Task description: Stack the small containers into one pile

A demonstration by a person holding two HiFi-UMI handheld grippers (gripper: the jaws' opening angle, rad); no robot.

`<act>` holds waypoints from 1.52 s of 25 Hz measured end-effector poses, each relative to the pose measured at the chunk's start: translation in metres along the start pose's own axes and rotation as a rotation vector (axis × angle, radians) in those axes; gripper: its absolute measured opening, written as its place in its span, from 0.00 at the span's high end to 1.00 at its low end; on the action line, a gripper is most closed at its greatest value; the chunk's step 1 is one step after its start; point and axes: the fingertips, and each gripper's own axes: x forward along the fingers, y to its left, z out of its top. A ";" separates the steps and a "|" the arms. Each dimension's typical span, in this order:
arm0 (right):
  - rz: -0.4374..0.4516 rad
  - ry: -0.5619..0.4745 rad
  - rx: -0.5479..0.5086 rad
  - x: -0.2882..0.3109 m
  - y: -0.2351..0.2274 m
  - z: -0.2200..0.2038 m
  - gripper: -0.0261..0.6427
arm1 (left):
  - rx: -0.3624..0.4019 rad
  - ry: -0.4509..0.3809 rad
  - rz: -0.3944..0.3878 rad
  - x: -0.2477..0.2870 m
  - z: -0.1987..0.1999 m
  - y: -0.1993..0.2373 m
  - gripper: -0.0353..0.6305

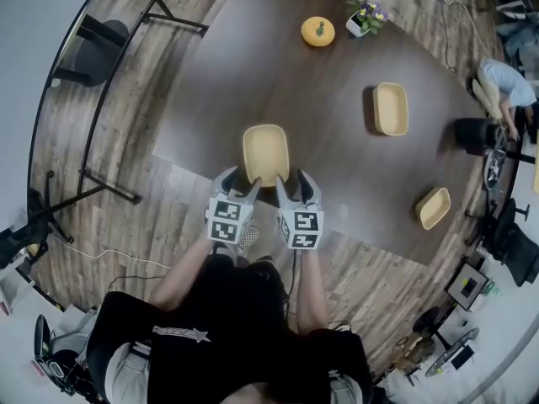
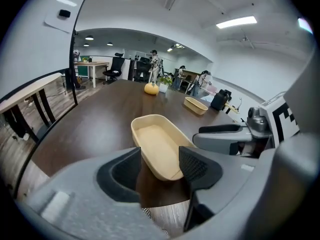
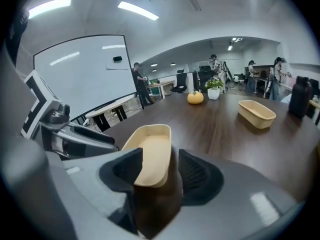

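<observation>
Three shallow beige containers lie apart on the dark brown table [image 1: 337, 167]. The nearest container [image 1: 266, 152] sits close to the table's front edge, empty and upright. My left gripper [image 1: 242, 183] and right gripper [image 1: 295, 185] hover side by side just behind its near end, both open. In the left gripper view the container [image 2: 157, 146] reaches up to the gap of the left gripper [image 2: 160, 166], pads not touching it. In the right gripper view it [image 3: 150, 151] lies ahead of the right gripper [image 3: 160, 171], toward its left jaw. A second container [image 1: 391, 108] lies far right, a third [image 1: 433, 207] at the right edge.
An orange pumpkin-shaped thing [image 1: 317, 31] and a small potted plant [image 1: 365, 17] stand at the table's far end. A black bottle [image 1: 476, 133] stands at the right edge beside a person [image 1: 505, 87]. A whiteboard on a black frame [image 1: 109, 99] stands left of the table.
</observation>
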 end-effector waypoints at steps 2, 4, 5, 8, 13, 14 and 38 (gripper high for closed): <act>-0.004 0.015 0.018 0.006 -0.003 -0.005 0.62 | -0.004 0.020 0.003 0.007 -0.007 0.003 0.58; 0.000 0.031 0.036 0.012 -0.006 -0.009 0.62 | -0.018 0.049 0.006 0.012 -0.012 0.007 0.58; 0.002 0.041 0.040 0.014 -0.006 -0.011 0.64 | -0.024 0.062 0.005 0.014 -0.015 0.008 0.59; 0.007 0.074 0.042 0.019 -0.009 -0.018 0.73 | -0.006 0.085 0.023 0.020 -0.017 0.012 0.70; 0.003 0.111 0.040 0.023 -0.009 -0.024 0.89 | 0.023 0.099 0.044 0.026 -0.013 0.020 0.81; -0.001 0.115 0.042 0.024 -0.009 -0.024 0.89 | 0.025 0.102 0.044 0.027 -0.012 0.020 0.81; -0.334 -0.161 0.173 -0.086 -0.074 0.051 0.92 | 0.234 -0.093 -0.171 0.015 0.101 -0.079 0.85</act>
